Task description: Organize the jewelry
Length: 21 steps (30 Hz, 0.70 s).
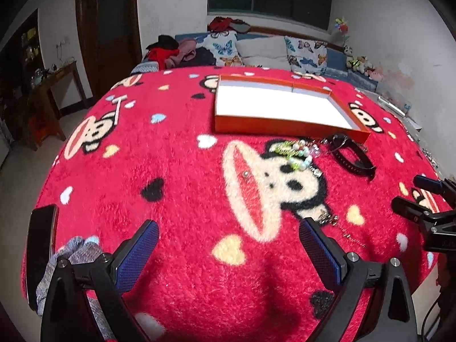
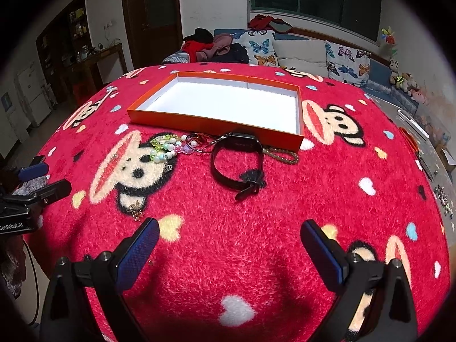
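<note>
I hold both tools above the fuzzy red monkey-print blanket, neither touching anything: my left gripper has its blue-padded fingers wide apart and empty, and my right gripper is spread just as wide. The shallow orange box with a white inside lies flat ahead, nothing in it. Just beside its near wall sit the jewelry: a cluster of green and white bead bracelets, a black strapped wristwatch with its band looped, and a dull gold bead chain touching the box corner. A small gold ornament lies apart, nearer my left gripper
</note>
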### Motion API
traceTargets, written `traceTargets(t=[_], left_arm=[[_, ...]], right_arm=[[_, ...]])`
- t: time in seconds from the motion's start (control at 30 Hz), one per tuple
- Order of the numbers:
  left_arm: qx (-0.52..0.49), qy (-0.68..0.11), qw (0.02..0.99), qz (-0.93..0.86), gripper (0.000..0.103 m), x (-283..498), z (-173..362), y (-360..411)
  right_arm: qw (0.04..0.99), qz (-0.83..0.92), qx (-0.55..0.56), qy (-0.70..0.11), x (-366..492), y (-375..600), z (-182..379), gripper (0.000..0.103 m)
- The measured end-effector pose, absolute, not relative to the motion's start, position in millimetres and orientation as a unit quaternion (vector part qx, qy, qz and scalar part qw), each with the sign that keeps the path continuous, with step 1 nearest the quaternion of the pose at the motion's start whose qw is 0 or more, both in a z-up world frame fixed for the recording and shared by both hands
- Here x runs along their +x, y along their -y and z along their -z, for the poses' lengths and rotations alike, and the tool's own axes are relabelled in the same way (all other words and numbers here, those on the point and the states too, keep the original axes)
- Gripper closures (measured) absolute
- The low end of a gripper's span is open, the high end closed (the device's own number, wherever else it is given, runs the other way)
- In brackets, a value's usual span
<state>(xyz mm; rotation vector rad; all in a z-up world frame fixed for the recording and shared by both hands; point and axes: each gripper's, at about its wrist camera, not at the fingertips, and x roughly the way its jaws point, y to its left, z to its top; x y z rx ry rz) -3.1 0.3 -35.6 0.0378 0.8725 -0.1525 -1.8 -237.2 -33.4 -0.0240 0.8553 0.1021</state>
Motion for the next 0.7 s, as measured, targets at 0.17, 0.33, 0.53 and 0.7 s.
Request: traceTargets(t=[0.17, 0.33, 0.53, 0.7], left_arm=[[0.01, -0.443, 0.893, 0.076, 0.0, 0.1, 42.4, -2.5], [0.012, -0.445, 0.892, 0.077, 0.0, -1.2, 42.2, 0.7], [0.024, -0.449, 0.889, 0.084, 0.0, -5.3, 41.5, 8.6], [0.024, -0.451, 0.888, 0.084, 0.0, -4.9, 42.1, 10.0]], right_arm=[[0.907, -0.051, -0.009, -0.419, -1.0, 237.7, 35.8, 0.0], [0.906, -0.052, -0.008, -0.42, -1.1, 237.7, 36.6, 0.0], [0.905, -0.055, -0.006, -0.422, -0.4, 237.2, 37.0, 0.0], [0.905, -0.055, -0.006, -0.422, -0.8, 237.0, 37.2, 0.0]])
